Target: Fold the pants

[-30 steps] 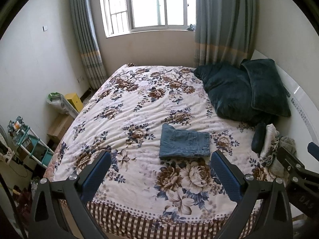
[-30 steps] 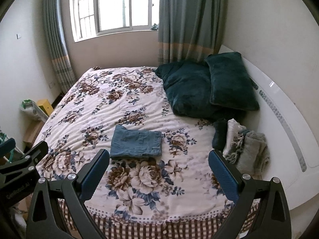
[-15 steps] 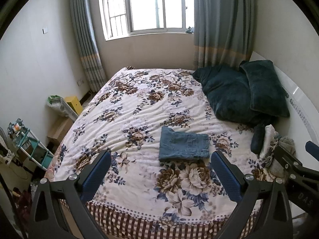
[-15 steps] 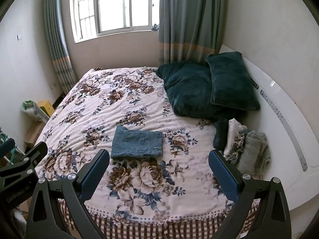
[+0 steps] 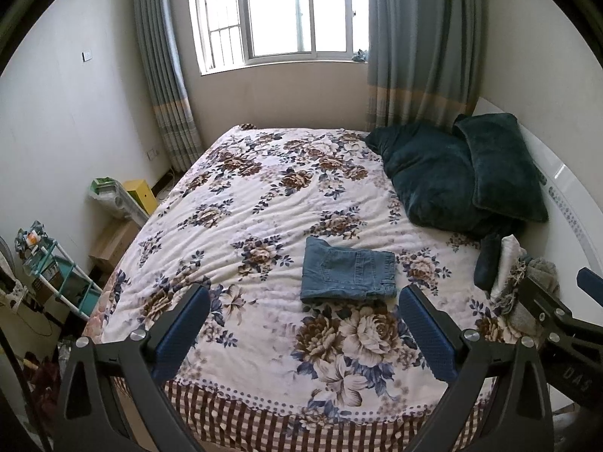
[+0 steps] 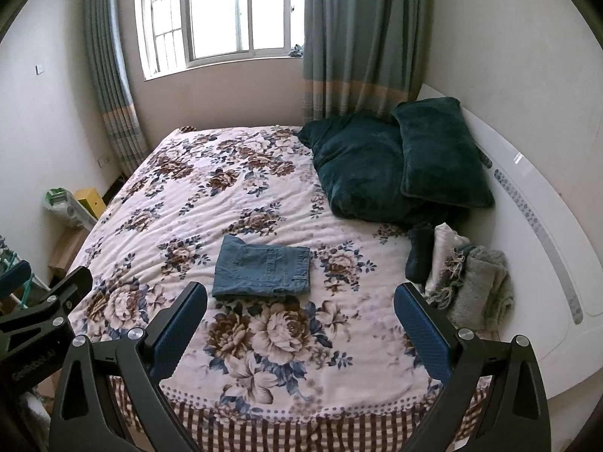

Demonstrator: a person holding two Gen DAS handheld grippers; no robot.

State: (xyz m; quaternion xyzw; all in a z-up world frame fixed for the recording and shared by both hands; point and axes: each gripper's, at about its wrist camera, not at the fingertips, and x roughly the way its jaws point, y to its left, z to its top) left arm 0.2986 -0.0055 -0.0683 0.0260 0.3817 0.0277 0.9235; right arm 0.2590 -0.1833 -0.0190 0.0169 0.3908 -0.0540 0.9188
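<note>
A pair of blue denim pants lies folded into a flat rectangle on the floral bedspread, right of the bed's middle; it also shows in the right wrist view. My left gripper is open and empty, held back above the foot of the bed, short of the pants. My right gripper is open and empty, also back from the pants. Each gripper shows at the edge of the other's view.
Two dark teal pillows lean on the white headboard at the right. A pile of folded clothes lies beside the headboard. A shelf rack and boxes stand on the floor at the left. A window with curtains is behind the bed.
Both grippers have drawn back a little from the bed and tilted slightly up. The pants have not moved.
</note>
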